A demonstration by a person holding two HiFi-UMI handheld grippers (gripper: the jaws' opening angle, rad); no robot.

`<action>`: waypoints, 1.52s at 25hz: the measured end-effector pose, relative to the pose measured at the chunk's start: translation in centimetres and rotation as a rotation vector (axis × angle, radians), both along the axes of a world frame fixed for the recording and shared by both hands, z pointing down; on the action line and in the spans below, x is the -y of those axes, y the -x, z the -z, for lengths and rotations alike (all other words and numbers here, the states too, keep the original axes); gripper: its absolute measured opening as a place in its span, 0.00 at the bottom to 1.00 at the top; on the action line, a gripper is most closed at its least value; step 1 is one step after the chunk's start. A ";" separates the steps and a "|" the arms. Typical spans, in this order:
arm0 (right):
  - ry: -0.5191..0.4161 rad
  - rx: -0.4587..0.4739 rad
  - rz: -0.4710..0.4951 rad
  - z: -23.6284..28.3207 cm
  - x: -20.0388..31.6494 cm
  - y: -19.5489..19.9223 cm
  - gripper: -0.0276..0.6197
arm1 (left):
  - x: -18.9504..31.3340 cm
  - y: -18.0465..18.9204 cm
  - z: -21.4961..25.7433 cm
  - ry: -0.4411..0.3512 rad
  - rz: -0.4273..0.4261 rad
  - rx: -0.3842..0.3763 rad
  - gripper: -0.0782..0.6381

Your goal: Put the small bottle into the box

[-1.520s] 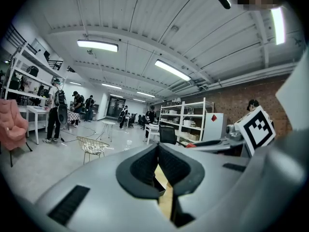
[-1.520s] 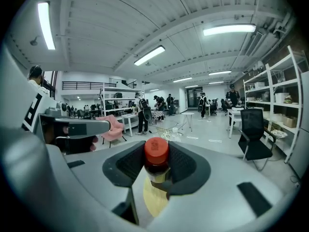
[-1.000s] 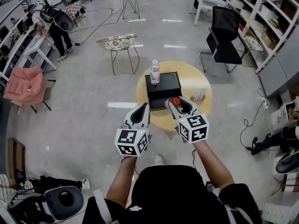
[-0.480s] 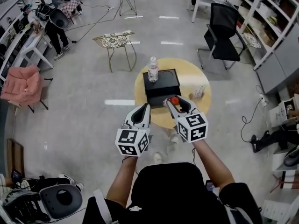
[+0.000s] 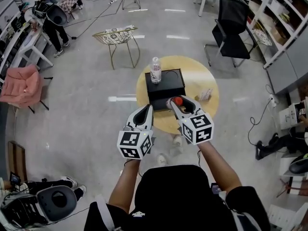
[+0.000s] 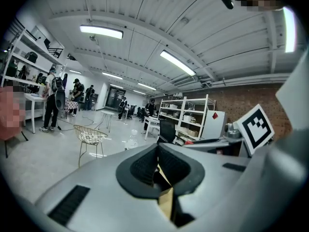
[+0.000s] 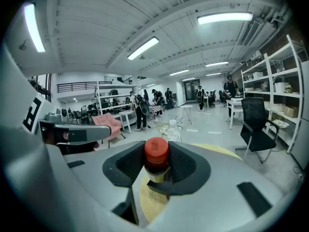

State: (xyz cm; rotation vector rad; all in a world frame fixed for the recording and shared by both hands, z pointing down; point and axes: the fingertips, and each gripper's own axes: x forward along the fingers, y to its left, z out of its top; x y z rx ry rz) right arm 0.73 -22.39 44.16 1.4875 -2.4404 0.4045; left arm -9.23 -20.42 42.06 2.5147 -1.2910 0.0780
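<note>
My right gripper (image 5: 175, 103) is shut on the small bottle (image 5: 178, 100), whose red cap shows between the jaws at the near edge of the black box (image 5: 165, 88). The box sits on a round yellow table (image 5: 202, 81). In the right gripper view the red-capped small bottle (image 7: 156, 150) stands upright, clamped in the right gripper (image 7: 156, 167). My left gripper (image 5: 145, 110) hovers left of it over the table's near edge, shut with nothing in it. The left gripper (image 6: 157, 164) looks out over the room in its own view.
A clear water bottle (image 5: 155, 70) stands at the box's far left corner. A small white item (image 5: 208, 94) lies on the table's right side. Around the table are a wire chair (image 5: 114, 35), a black office chair (image 5: 231, 18), a pink chair (image 5: 19, 85) and shelves at the right.
The person has shifted a little and the room has slid in the head view. Both grippers keep their pose, the right one still holding the small bottle by the box's near edge.
</note>
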 end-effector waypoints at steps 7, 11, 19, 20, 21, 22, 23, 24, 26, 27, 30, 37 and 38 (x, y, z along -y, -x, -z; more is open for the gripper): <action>0.050 -0.008 0.017 -2.1 3.6 -1.4 0.26 | 3.7 -1.8 -2.0 0.052 0.002 -0.002 0.13; 0.082 -0.009 0.020 -2.4 7.2 -1.6 0.26 | 7.1 -2.3 -2.1 0.082 -0.002 0.008 0.13; 0.141 -0.015 0.061 -5.8 9.6 -2.2 0.26 | 9.2 -3.6 -5.3 0.149 0.022 0.019 0.13; 0.150 -0.015 0.064 -6.3 9.8 -2.2 0.26 | 9.4 -3.6 -5.8 0.159 0.026 0.018 0.12; 0.159 -0.015 0.067 -6.8 10.0 -2.2 0.26 | 9.6 -3.7 -6.2 0.170 0.029 0.018 0.12; 0.167 -0.016 0.071 -7.2 10.3 -2.3 0.26 | 9.7 -3.9 -6.7 0.180 0.033 0.017 0.12; 0.174 -0.016 0.075 -7.7 10.5 -2.4 0.26 | 9.9 -4.1 -7.2 0.190 0.035 0.016 0.12; 0.181 -0.017 0.077 -8.1 10.7 -2.5 0.26 | 10.0 -4.3 -7.6 0.198 0.037 0.015 0.12; 0.196 -0.017 0.080 -8.9 11.2 -2.6 0.26 | 10.4 -4.6 -8.4 0.215 0.039 0.016 0.12; 0.203 -0.018 0.083 -9.4 11.5 -2.6 0.26 | 10.5 -4.7 -8.8 0.223 0.040 0.018 0.12; 0.225 -0.030 0.101 -11.1 11.9 -2.7 0.26 | 10.9 -5.1 -10.2 0.249 0.048 0.026 0.12; 0.277 -0.070 0.137 -15.2 12.9 -2.8 0.26 | 12.0 -5.6 -12.7 0.279 0.070 0.052 0.13; 0.286 -0.074 0.144 -15.7 13.1 -2.8 0.26 | 12.2 -5.5 -13.1 0.286 0.076 0.054 0.12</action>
